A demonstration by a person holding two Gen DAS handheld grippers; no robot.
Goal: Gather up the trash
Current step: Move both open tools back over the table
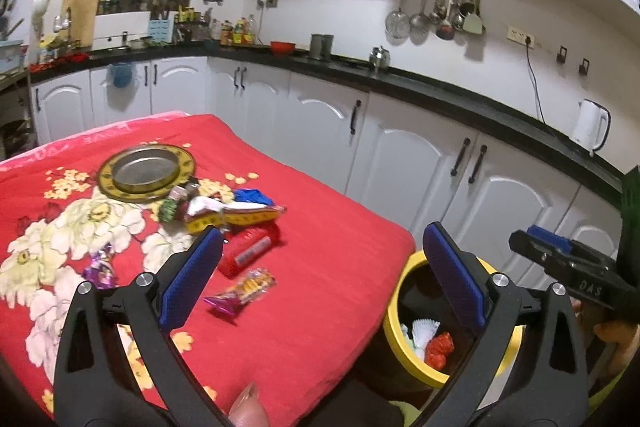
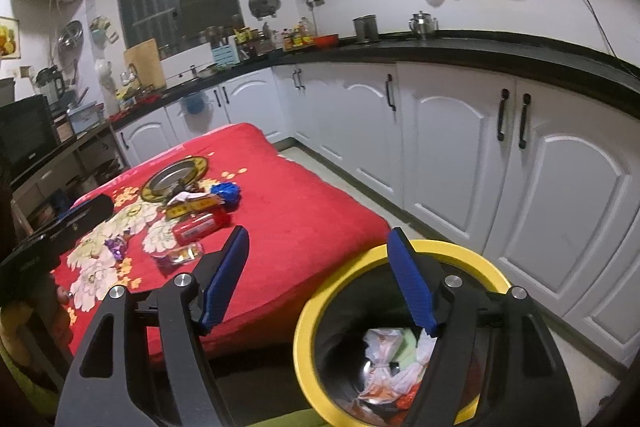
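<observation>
Snack wrappers lie on the red flowered tablecloth [image 1: 312, 267]: a red packet [image 1: 248, 253], a clear orange-and-pink wrapper [image 1: 242, 291], a purple wrapper [image 1: 102, 269], and a heap of yellow, blue and green packets [image 1: 232, 209]. A yellow-rimmed bin [image 2: 320, 301] stands beside the table's right edge with crumpled wrappers [image 2: 384, 351] inside. My left gripper [image 1: 320, 239] is open and empty above the table's near right corner. My right gripper [image 2: 318, 241] is open and empty just above the bin's rim; it also shows in the left wrist view as the right gripper [image 1: 552, 255].
A round metal tray with a yellow patterned rim [image 1: 146, 171] sits at the back of the table. White cabinets [image 1: 400, 155] under a black counter [image 1: 440, 87] run close along the right side, leaving a narrow floor strip. A white kettle [image 1: 592, 125] stands on the counter.
</observation>
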